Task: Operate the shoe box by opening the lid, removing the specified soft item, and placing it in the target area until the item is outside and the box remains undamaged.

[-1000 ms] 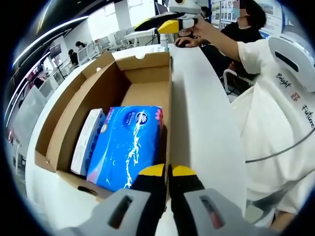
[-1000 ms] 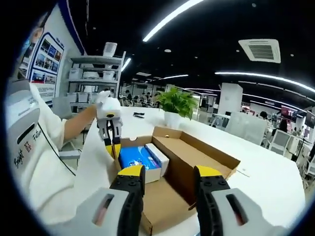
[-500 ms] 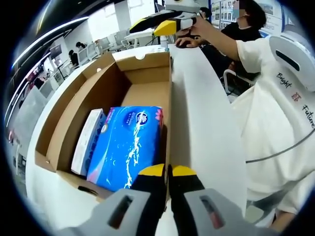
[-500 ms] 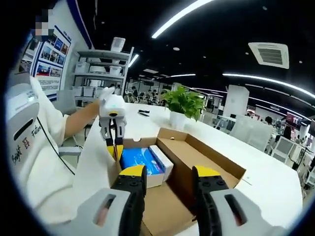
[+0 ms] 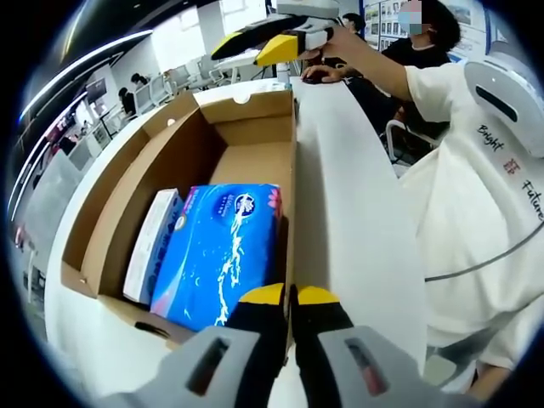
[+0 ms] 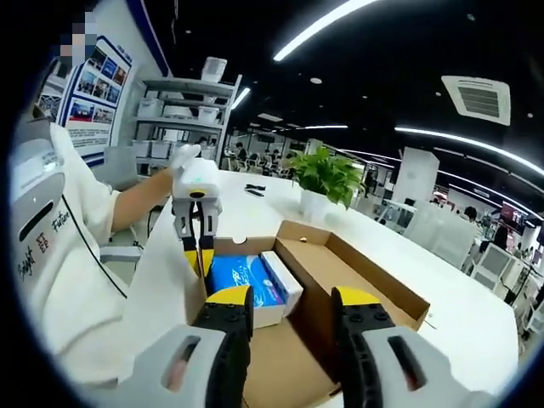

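Observation:
An open cardboard shoe box (image 5: 246,127) lies on a white table, with its white lid (image 5: 348,212) folded out along the right side. Inside lie a blue soft tissue pack (image 5: 223,248) and a slim white carton (image 5: 153,242) beside it. My left gripper (image 5: 289,299) is shut on the lid's edge at the box's near corner. From the right gripper view it shows as the left gripper (image 6: 197,248) at the box's (image 6: 374,280) far end, by the blue pack (image 6: 245,276). My right gripper (image 6: 285,304) hangs open above the box's near end, holding nothing, and shows as the right gripper (image 5: 265,41) high over the far end.
The person's white shirt (image 5: 476,187) fills the right side beside the lid. A potted plant (image 6: 327,177) stands on the table (image 6: 463,314) beyond the box, and shelves (image 6: 183,119) stand behind. Another person (image 5: 425,38) sits at the far end.
The right gripper has drifted a little up and left over the box's far end. The left gripper, box and contents have stayed put.

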{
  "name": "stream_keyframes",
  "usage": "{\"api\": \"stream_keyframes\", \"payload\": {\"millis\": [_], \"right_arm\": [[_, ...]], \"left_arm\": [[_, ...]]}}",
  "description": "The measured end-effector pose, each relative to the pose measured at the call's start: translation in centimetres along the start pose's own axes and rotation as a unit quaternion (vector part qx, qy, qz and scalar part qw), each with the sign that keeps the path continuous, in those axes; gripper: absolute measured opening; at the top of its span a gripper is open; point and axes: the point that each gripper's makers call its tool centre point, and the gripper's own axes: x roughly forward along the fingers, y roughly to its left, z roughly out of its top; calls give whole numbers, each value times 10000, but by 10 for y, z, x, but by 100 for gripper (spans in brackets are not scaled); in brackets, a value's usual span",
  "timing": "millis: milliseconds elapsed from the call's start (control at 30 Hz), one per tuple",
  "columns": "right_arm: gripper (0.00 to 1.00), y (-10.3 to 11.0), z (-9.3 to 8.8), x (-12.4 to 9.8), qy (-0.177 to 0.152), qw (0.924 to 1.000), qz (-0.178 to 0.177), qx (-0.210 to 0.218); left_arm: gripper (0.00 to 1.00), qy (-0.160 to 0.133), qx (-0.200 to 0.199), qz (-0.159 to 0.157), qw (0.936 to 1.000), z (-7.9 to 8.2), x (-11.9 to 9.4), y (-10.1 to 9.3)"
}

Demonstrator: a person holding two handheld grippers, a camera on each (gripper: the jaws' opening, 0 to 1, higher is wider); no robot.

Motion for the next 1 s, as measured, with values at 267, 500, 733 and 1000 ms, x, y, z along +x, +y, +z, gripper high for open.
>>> {"api": "stream_keyframes", "payload": {"millis": [267, 500, 733, 1000], "right_arm": [[36, 0, -1, 5, 70, 10000, 37, -35], [36, 0, 5, 12, 146, 9997, 143, -119], [36, -7, 3, 17, 310, 9991, 201, -185], [41, 3, -3, 29, 473, 9970, 537, -290]], "left_arm": [[2, -12, 14, 0, 10000, 0, 0, 0], [2, -22, 24, 18, 10000, 0, 1, 0], [2, -18, 22, 14, 10000, 0, 0, 1], [2, -9, 17, 15, 10000, 0, 0, 1]]}}
